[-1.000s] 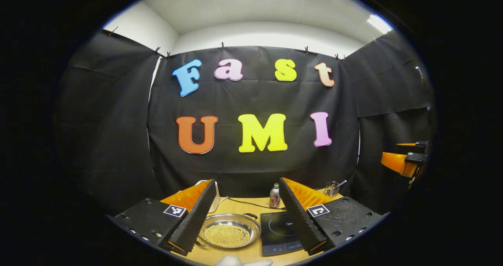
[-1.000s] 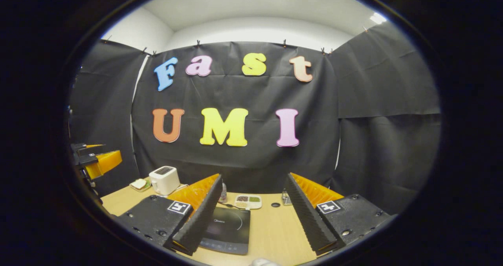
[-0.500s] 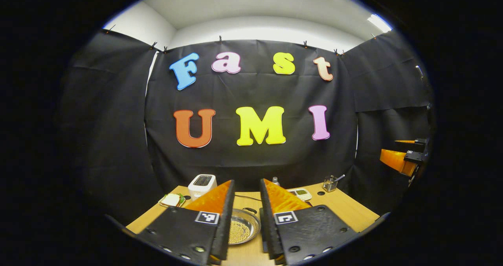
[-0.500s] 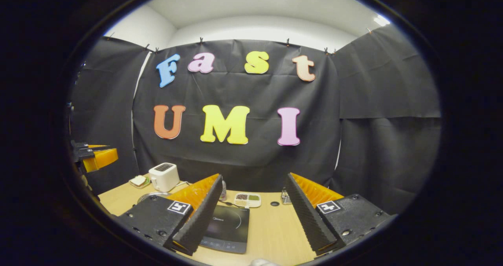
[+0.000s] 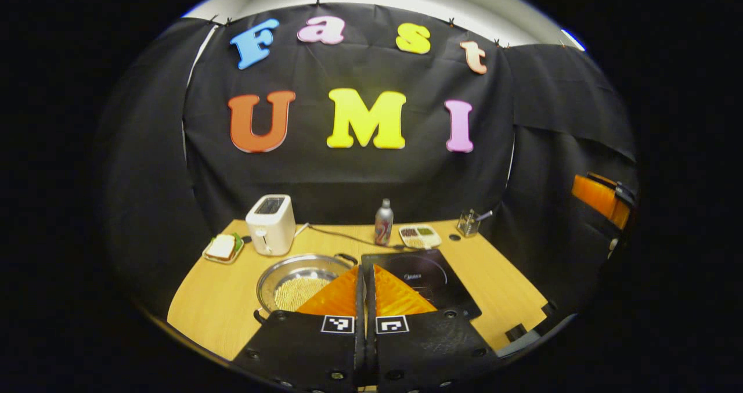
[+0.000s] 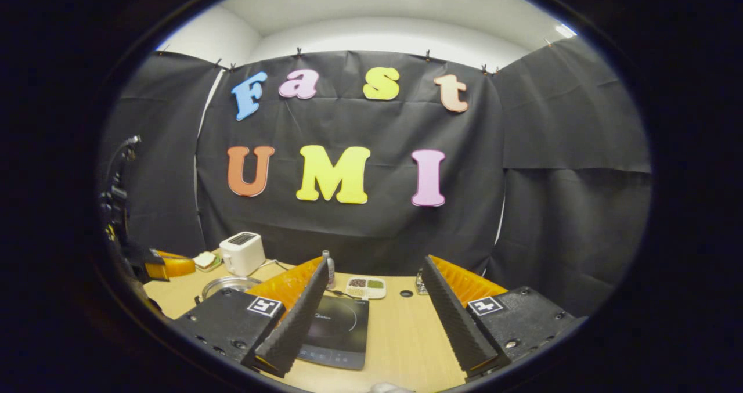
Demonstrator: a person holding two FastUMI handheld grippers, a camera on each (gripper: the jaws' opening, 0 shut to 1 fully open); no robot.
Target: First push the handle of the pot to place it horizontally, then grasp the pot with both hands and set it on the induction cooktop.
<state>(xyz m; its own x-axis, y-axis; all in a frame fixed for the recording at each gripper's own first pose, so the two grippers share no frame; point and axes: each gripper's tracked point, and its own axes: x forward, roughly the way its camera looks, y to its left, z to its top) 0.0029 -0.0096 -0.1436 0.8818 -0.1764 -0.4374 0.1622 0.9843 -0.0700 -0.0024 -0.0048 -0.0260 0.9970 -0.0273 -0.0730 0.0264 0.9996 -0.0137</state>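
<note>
One pot: shallow steel pan, wide rim, pale yellow beads inside, small dark loop handle at far rim. Sits on wooden table, touching left edge of black induction cooktop. Left gripper fingers pressed together, nothing between, tips over gap between pot and cooktop; a second ago they stood wide apart and camera aimed higher. Right gripper jaws wide apart above cooktop, unchanged. Behind pot: white toaster, bottle, sandwich plate.
</note>
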